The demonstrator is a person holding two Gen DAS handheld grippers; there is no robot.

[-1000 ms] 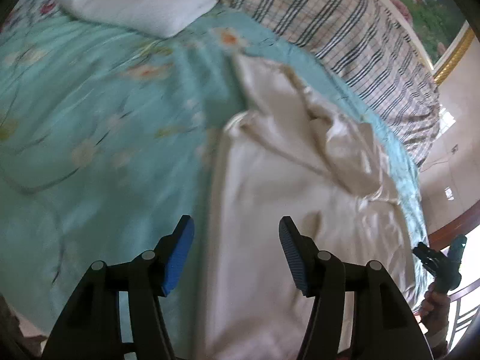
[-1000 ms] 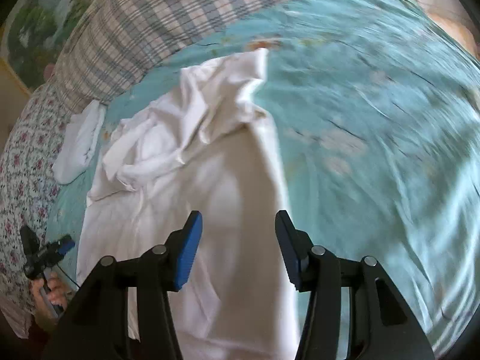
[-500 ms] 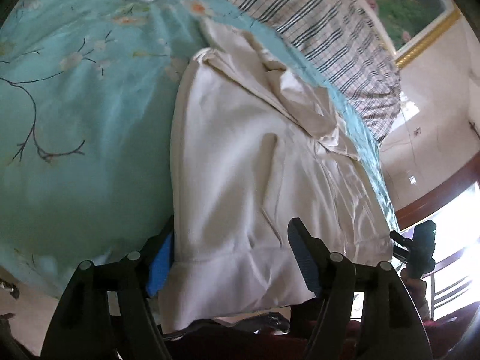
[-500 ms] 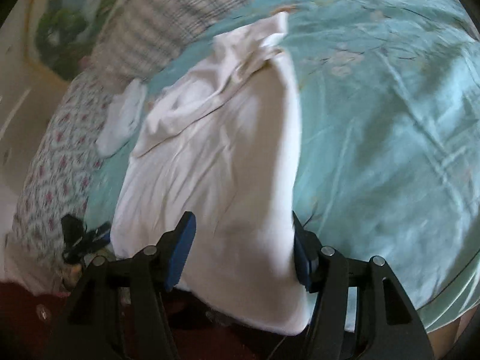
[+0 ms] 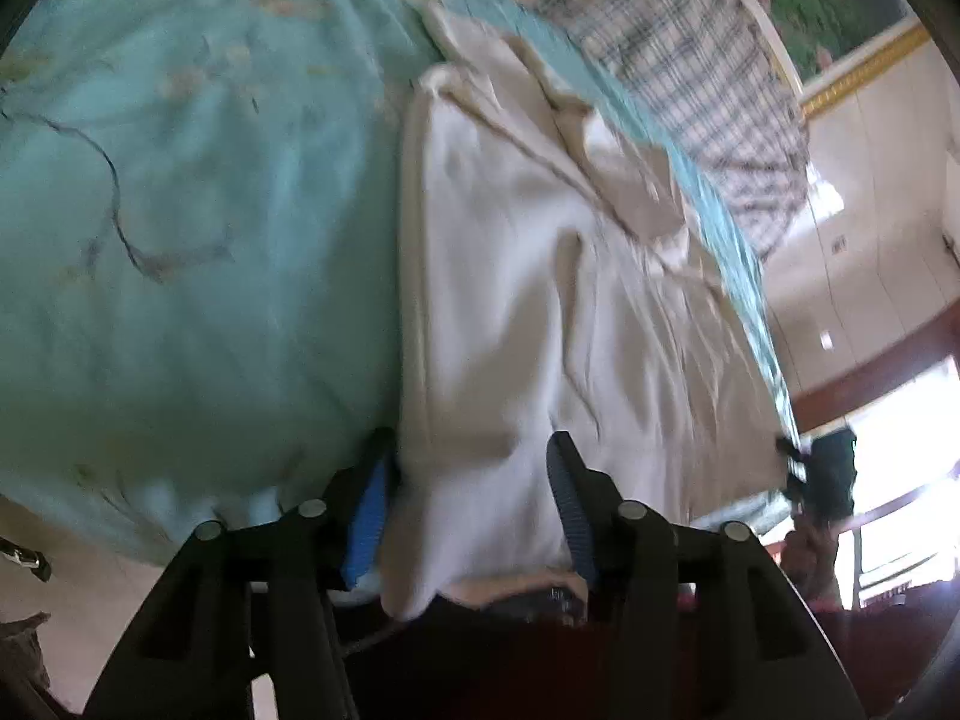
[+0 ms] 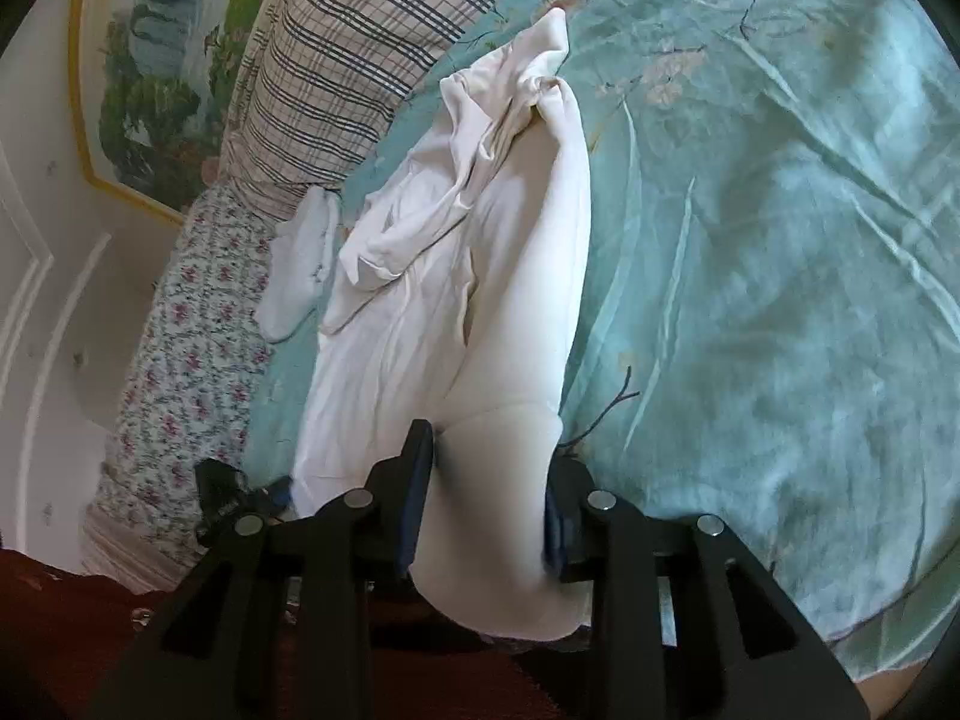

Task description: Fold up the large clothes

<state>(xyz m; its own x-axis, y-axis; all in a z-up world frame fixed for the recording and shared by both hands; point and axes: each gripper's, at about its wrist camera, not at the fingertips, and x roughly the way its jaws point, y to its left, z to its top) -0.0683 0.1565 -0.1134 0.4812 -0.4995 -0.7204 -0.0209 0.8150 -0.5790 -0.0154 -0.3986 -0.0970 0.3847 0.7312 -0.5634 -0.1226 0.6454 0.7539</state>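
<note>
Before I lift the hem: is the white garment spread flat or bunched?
Mostly spread: the white cotton garment lies lengthwise on the teal floral bedsheet, its far end bunched.

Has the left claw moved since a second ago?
Yes. The left claw dropped back to the near edge of the teal floral bedsheet, now straddling the white garment's hem.

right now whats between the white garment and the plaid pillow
A strip of bare teal bedsheet separates the white garment from the plaid pillow, in the right wrist view.
</note>
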